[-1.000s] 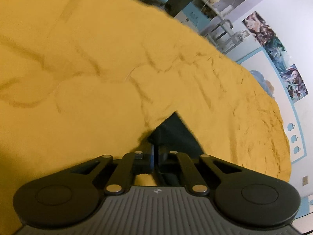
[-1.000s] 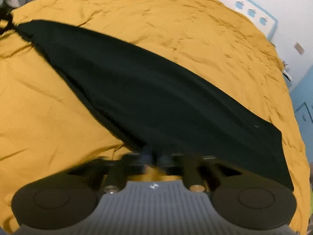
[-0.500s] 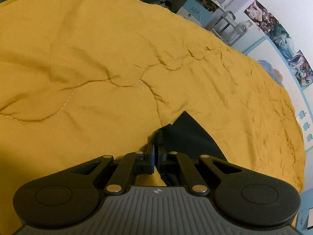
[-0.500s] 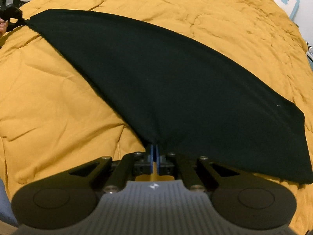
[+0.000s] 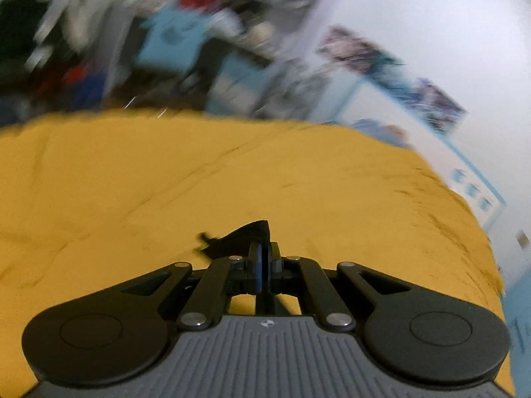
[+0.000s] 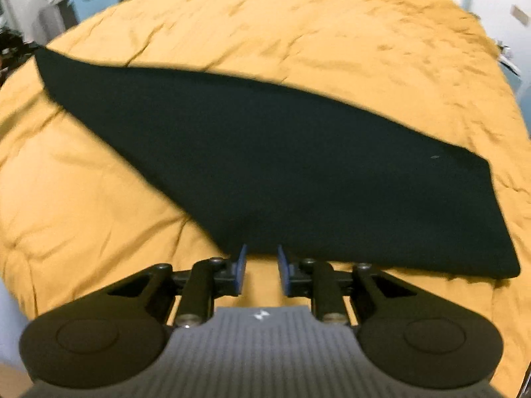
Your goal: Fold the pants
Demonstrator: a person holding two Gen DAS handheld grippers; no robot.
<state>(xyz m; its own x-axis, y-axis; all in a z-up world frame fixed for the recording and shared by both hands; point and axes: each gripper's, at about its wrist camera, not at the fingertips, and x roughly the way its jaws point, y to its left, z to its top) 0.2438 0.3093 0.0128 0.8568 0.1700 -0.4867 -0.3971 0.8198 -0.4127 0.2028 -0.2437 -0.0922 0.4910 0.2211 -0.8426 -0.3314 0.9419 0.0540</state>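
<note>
left wrist view: the left gripper (image 5: 262, 258) sits at six o'clock, its jaws pressed together and pinching a small dark corner of the pants (image 5: 242, 237), which pokes up toward twelve o'clock just above the blue pads; beyond it a mustard yellow bedspread (image 5: 166, 179) fills the middle of the picture; the room past it, from ten to two o'clock, is smeared with blur, so shelves and wall pictures are only colours; the corner looks lifted clear of the cover, though the blur makes that hard to swear to.

right wrist view: the right gripper (image 6: 260, 270) is at six o'clock with its jaws spread, having just been opening; nothing lies between the blue pads but bare yellow; the near edge of the pants (image 6: 282, 179) lies just past the fingertips; the dark cloth spreads flat over the bedspread (image 6: 298, 26) in a long wedge, its narrow end at ten o'clock, its broad end at four o'clock.

the step in hand seems to be a fold across the garment; the right side has let its edge go, the left has its corner pinched; next, i judge, the left hand must carry that corner over and lay it on the flat cloth, edges matched, before letting go.
</note>
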